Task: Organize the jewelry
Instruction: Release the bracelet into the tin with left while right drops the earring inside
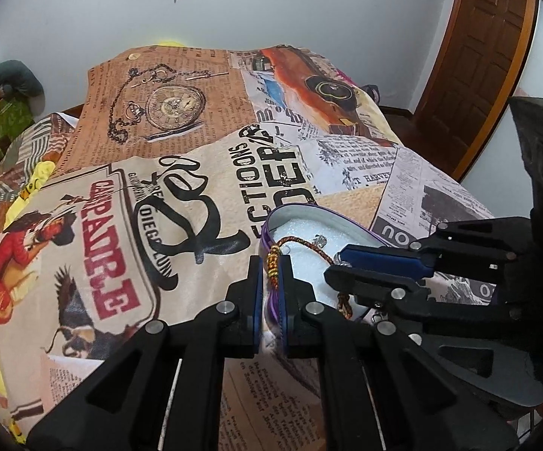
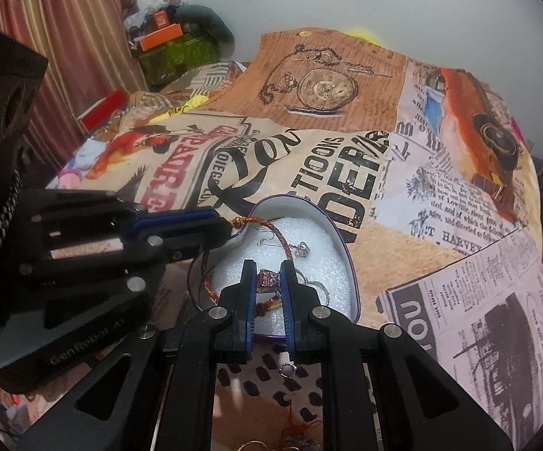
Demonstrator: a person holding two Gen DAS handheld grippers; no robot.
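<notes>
Two hand-held grippers meet over a heart-shaped purple jewelry box point(image 2: 341, 251) lying on a newspaper-print bedspread point(image 2: 440, 203), low and centre in both wrist views. The left gripper point(image 1: 272, 263), at bottom centre of its own view and entering from the left edge of the other, is pinched almost fully together on the gold-beaded end of a braided red-and-gold thread bracelet point(image 2: 276, 233), right at the box's near rim. The cord arcs from there across the white foam lining point(image 2: 331, 274) toward the right gripper point(image 2: 269, 280), whose pads are likewise nearly closed on a small reddish, glittering ornament point(image 2: 267, 281) over the foam; whether that ornament belongs to the same cord cannot be told. A pair of small silver earrings point(image 2: 301, 250) lies on the foam just beyond the cord. Judged from this, the bracelet is light, limp and unlikely to slip, its braid giving the pads good purchase, but it will sag, snag on the tin rim and drag the earrings if swept across the foam. The knotted bead cluster and the ornament are the firmest places to hold, as the thin thread between them would fold away from the pads. The earrings look fragile and easily lost in the fabric. More loose pieces, among them a silver ring point(image 2: 286, 369) and gold bangles point(image 2: 252, 445), wait at the bottom edge of the right wrist view
</notes>
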